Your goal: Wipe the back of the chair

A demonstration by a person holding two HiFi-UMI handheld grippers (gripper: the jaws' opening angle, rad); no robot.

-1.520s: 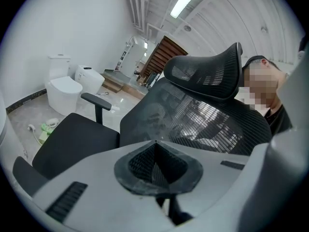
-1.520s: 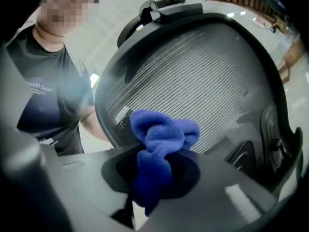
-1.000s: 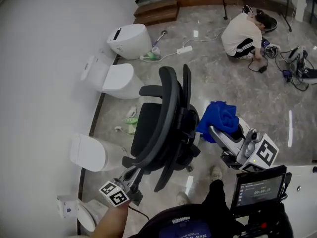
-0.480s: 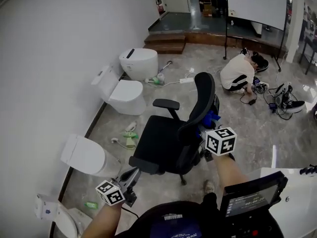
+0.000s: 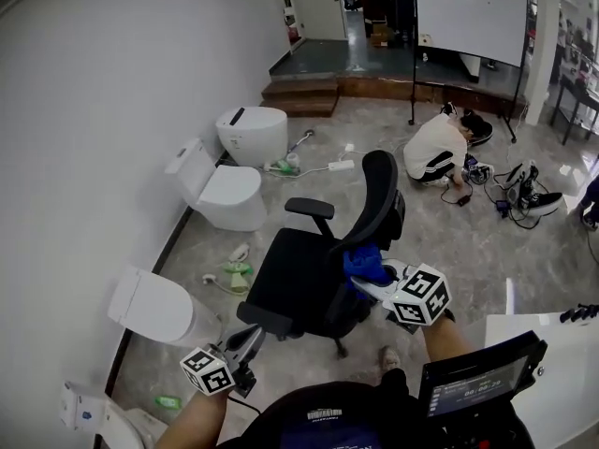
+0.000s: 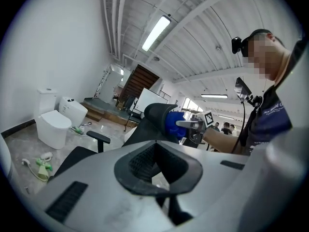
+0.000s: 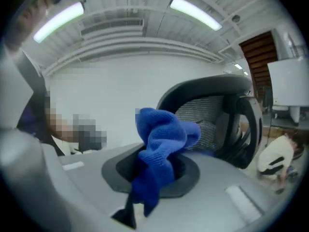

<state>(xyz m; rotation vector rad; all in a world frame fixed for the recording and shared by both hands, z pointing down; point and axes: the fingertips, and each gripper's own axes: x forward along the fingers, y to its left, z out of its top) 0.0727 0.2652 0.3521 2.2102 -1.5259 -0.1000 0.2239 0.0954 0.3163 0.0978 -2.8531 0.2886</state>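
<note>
Your right tongs [image 5: 368, 279] are pinching the blue cloth [image 7: 161, 141], a bunched wad of soft, ribbed knit that stands up out of the jaws. In the head view the cloth sits against the rear of the chair back [image 5: 379, 195], low down, near where the back meets the seat [image 5: 299, 274]. The chair back is a curved panel of grey mesh inside a smooth black frame, and the seat is broad, flat and black.

Your left tongs [image 5: 245, 340] are pressed together with nothing visible between them. They are held low, just beside the near armrest [image 5: 265, 314]; you can't tell from here whether they touch it. The chair stands on a glossy, grey, stone-patterned floor [image 5: 468, 241].
</note>
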